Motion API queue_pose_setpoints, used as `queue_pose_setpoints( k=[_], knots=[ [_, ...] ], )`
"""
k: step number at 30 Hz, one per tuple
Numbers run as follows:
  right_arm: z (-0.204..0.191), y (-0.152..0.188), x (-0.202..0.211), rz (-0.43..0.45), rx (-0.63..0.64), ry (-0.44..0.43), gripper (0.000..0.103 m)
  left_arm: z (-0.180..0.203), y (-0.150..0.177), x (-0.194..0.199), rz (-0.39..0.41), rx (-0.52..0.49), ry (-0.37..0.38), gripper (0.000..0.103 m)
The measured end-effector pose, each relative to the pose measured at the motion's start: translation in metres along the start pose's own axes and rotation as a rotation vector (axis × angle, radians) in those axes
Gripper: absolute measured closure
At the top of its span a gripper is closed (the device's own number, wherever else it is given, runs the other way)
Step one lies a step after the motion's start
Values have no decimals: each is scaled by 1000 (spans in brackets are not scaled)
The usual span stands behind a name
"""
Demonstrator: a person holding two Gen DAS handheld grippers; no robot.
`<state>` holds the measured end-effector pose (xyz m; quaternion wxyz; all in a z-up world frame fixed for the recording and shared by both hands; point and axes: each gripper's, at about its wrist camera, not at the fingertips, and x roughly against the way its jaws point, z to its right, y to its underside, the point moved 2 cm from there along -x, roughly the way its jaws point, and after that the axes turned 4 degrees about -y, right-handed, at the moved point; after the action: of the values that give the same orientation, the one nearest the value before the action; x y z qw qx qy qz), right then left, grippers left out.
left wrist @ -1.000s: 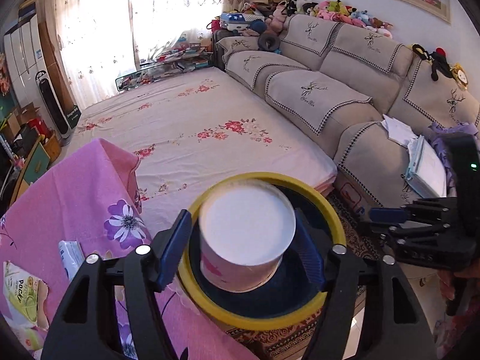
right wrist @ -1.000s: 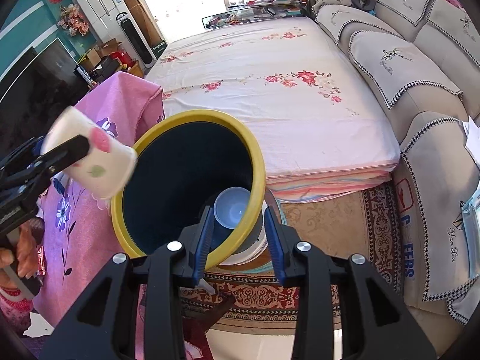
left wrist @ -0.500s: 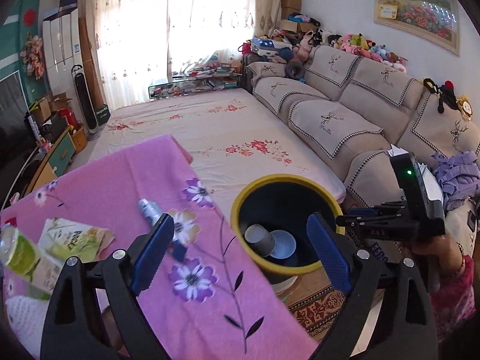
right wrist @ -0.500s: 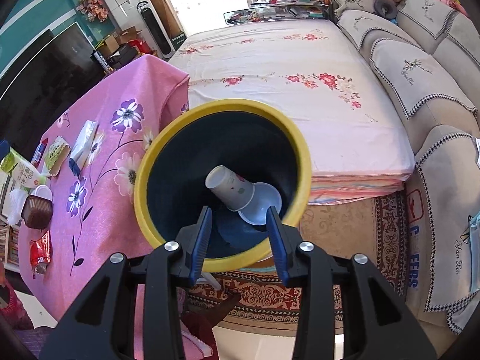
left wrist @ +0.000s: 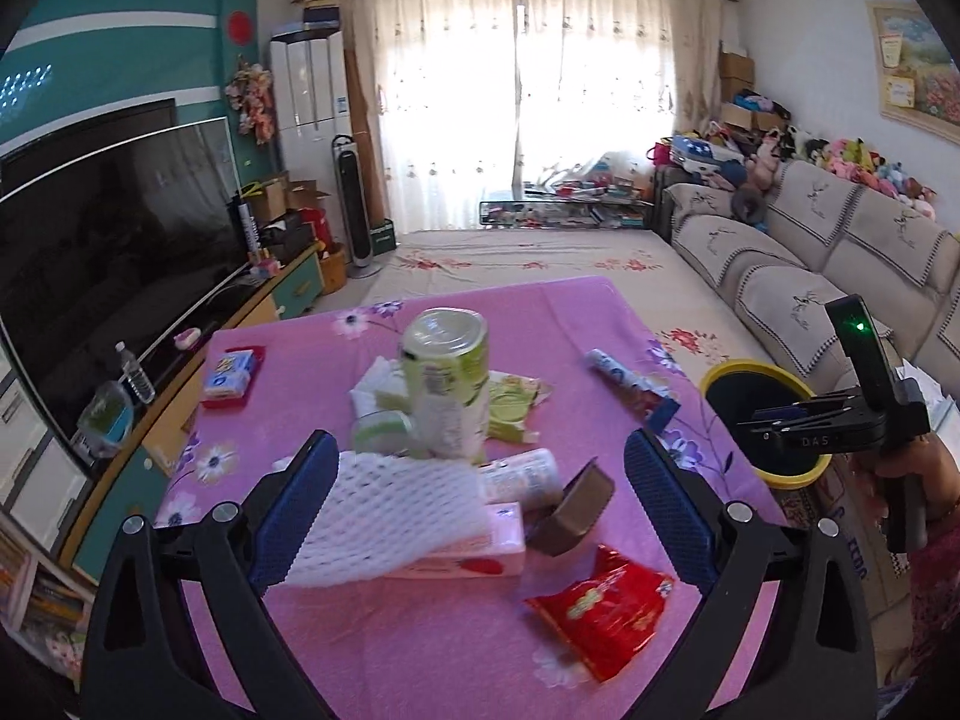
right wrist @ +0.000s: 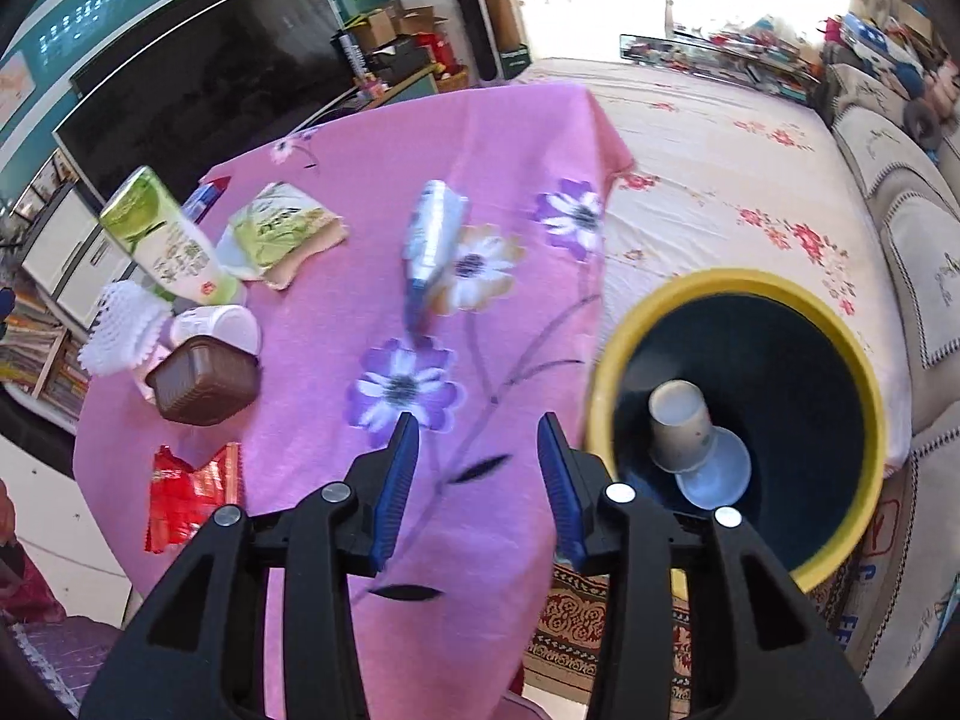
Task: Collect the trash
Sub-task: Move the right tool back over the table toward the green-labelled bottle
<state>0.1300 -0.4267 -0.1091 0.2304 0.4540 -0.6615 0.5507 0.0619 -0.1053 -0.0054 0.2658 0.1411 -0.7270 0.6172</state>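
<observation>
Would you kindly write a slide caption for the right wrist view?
Open right gripper above the pink tablecloth, beside the yellow-rimmed bin holding a paper cup.

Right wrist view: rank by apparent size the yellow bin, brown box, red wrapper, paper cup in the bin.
1. yellow bin, clearly the largest.
2. brown box and red wrapper look about alike; not ranking them.
3. paper cup, smallest, though it lies deeper down in the bin, so its true size is unsure.
</observation>
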Motion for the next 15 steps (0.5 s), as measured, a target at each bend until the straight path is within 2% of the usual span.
queue_pose_setpoints(
  k=[4, 8, 11, 15],
  knots=[
    [-58, -21, -15, 7, 106, -79, 57, -38, 16, 6, -5, 38, -60, 8],
    [-116, -40, -26, 22, 211, -158, 49, -65, 30, 6, -29, 81, -89, 8],
    [-157, -54, -33, 45, 305, -208, 37, -76, 37, 4, -45, 104, -97, 8],
    [-192, -73, -41, 80, 384, -226, 34, -83, 41, 4, -50, 123, -98, 8]
  ],
)
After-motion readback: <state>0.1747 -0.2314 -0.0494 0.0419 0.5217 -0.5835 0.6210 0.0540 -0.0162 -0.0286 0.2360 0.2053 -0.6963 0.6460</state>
